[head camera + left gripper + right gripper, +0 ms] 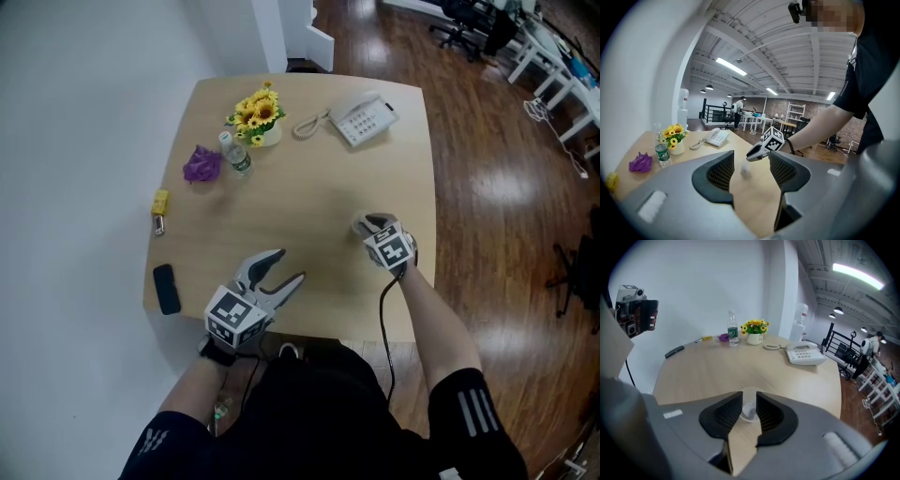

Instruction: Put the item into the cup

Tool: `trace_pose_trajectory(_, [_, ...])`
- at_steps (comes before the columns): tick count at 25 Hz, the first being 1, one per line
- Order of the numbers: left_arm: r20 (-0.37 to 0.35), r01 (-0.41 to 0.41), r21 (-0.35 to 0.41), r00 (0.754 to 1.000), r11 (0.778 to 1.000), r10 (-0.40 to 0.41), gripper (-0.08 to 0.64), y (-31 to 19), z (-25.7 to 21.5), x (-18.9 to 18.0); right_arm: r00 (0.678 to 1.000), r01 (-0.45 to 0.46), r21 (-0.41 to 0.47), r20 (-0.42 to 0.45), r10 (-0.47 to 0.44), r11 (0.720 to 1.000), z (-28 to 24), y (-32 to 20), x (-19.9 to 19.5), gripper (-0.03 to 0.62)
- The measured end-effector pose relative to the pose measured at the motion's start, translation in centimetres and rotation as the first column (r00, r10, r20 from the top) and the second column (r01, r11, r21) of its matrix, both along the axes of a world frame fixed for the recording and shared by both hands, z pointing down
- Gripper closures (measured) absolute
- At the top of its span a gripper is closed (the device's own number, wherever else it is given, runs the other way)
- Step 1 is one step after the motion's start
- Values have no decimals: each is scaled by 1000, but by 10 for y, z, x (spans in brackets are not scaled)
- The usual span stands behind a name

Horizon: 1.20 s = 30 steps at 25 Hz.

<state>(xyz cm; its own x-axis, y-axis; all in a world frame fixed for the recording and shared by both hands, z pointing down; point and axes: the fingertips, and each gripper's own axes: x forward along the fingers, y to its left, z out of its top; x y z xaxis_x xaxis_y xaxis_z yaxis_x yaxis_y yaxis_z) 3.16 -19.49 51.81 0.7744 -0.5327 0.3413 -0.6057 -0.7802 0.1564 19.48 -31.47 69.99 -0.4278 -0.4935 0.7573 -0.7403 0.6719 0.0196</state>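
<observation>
A small clear cup [749, 414] stands on the wooden table [309, 197] near its right front. A white crumpled item [749, 409] lies inside it. My right gripper [749, 404] hangs just above the cup with its jaws apart, and nothing is pressed between the pads. In the head view this gripper [370, 225] hides most of the cup [358, 225]. My left gripper [292, 264] sits near the table's front edge, open and empty. Seen in the left gripper view, the cup [745, 169] stands beyond its jaws, under the right gripper [756, 153].
A white telephone [366, 119] and a pot of yellow flowers [258, 114] stand at the far side. A water bottle [234, 155] and a purple wad [201, 165] are next to them. A yellow object [160, 202] and a black device [167, 289] lie along the left edge.
</observation>
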Motion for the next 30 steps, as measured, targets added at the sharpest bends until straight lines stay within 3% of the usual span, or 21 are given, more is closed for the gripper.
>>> trace_pose_trajectory(5, [-6, -8, 23, 1000, 1000, 8, 327, 7, -10, -5, 999, -18, 72, 45, 15, 997, -34, 2, 0, 489])
trace_pose_trajectory(11, [-27, -40, 67, 999, 997, 42, 327, 29, -39, -18, 983, -36, 220, 185, -6, 975, -128, 37, -15, 489])
trace_pose_trajectory(19, [-18, -67, 170, 997, 983, 71, 327, 91, -87, -69, 959, -60, 376, 279, -52, 925, -244, 147, -47, 491])
trace_pose_trajectory(24, [-26, -64, 220, 997, 973, 72, 327, 140, -106, -107, 956, -103, 454, 290, -37, 885, -288, 224, -64, 491])
trace_pose_trajectory(30, [-12, -78, 255, 996, 964, 84, 327, 191, -113, -134, 926, -217, 455, 376, 34, 864, -320, 306, -70, 502])
